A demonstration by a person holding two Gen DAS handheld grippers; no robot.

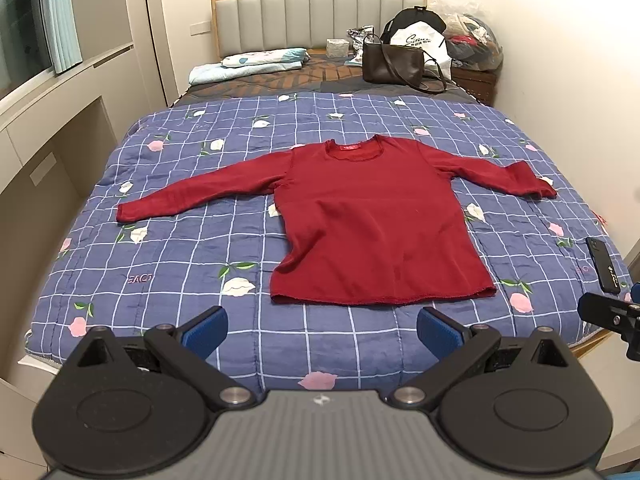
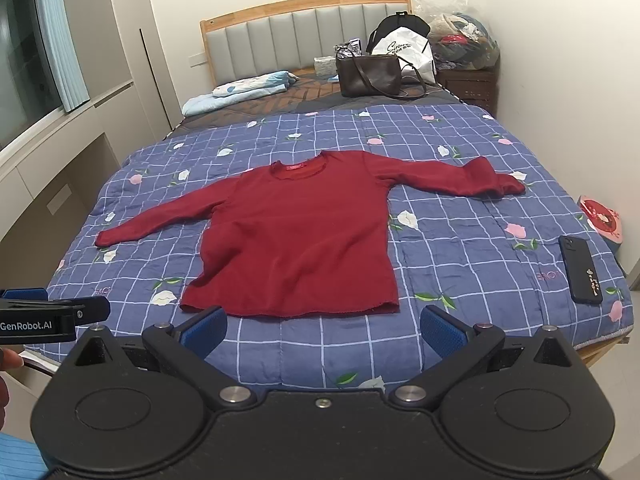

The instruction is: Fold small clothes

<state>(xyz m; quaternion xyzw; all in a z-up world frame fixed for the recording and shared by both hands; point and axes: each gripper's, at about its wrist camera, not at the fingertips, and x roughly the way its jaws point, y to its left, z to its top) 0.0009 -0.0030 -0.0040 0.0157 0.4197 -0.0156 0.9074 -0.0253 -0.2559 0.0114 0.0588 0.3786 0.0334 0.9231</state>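
A red long-sleeved top [image 1: 372, 232] [image 2: 296, 236] lies flat on the blue checked quilt [image 1: 192, 256] [image 2: 472, 248], collar toward the headboard, both sleeves spread out sideways. My left gripper [image 1: 322, 332] hovers open above the quilt just short of the hem, nothing between its blue pads. My right gripper [image 2: 324, 330] is open too, over the hem's right half, empty. The left gripper's side shows at the left edge of the right wrist view, and the right gripper's tip at the right edge of the left wrist view.
A black phone [image 1: 604, 266] [image 2: 580, 270] rests on the quilt near the right edge. At the head of the bed are a brown handbag [image 1: 394, 64] [image 2: 370, 72], a white bag [image 1: 420, 46], folded light-blue bedding [image 1: 248, 66] and a nightstand [image 2: 468, 86] piled with clothes. Cabinets line the left wall.
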